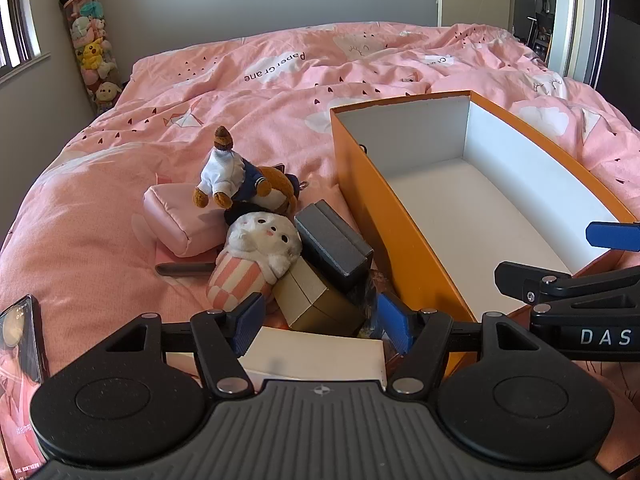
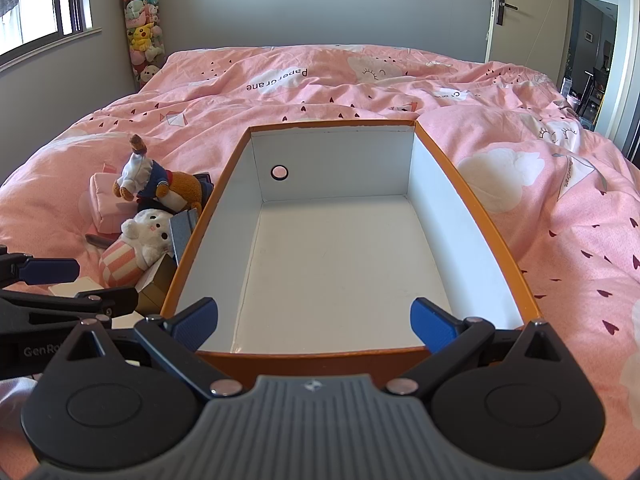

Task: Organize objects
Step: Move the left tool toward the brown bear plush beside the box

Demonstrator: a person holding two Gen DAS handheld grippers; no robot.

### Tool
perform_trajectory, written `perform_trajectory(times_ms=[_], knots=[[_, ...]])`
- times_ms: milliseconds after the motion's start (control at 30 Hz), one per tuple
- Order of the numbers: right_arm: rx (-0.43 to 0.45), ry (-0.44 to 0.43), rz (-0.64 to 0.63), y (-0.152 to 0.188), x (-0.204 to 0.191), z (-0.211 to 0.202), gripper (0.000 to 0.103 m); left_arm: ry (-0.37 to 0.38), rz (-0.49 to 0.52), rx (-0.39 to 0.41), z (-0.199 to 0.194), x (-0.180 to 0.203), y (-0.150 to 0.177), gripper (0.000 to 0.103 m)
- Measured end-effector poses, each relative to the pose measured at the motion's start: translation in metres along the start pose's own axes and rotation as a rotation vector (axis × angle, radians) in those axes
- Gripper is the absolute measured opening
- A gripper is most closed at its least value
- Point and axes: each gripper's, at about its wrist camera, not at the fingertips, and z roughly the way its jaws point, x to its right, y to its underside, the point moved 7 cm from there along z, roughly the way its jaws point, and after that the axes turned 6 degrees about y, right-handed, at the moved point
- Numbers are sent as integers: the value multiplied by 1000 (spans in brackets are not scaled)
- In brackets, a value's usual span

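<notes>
An orange box [image 1: 384, 216] with a white, empty inside lies on the pink bed; it also shows in the right wrist view [image 2: 476, 196]. Left of it is a pile: a brown plush in a white and blue outfit [image 1: 236, 178], a white plush in a pink striped cup [image 1: 252, 256], a pink pouch [image 1: 176, 216], a dark grey box [image 1: 332, 244], a tan box [image 1: 316, 300] and a white box [image 1: 316, 354]. My left gripper [image 1: 320, 324] is open above the tan and white boxes. My right gripper [image 2: 314, 322] is open over the orange box's near end.
A phone [image 1: 20, 340] lies on the bed at the far left. A tall tube of plush toys [image 2: 142, 28] stands in the far left corner by the window. A door [image 2: 500, 8] is at the back right. The pink duvet [image 2: 560, 240] spreads around the box.
</notes>
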Motion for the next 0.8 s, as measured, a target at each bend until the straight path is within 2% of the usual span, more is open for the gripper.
perform_trajectory(times_ms=[800], knots=[[-13, 3, -28, 3, -3, 3, 102, 15, -2, 7, 0, 1, 2, 74]])
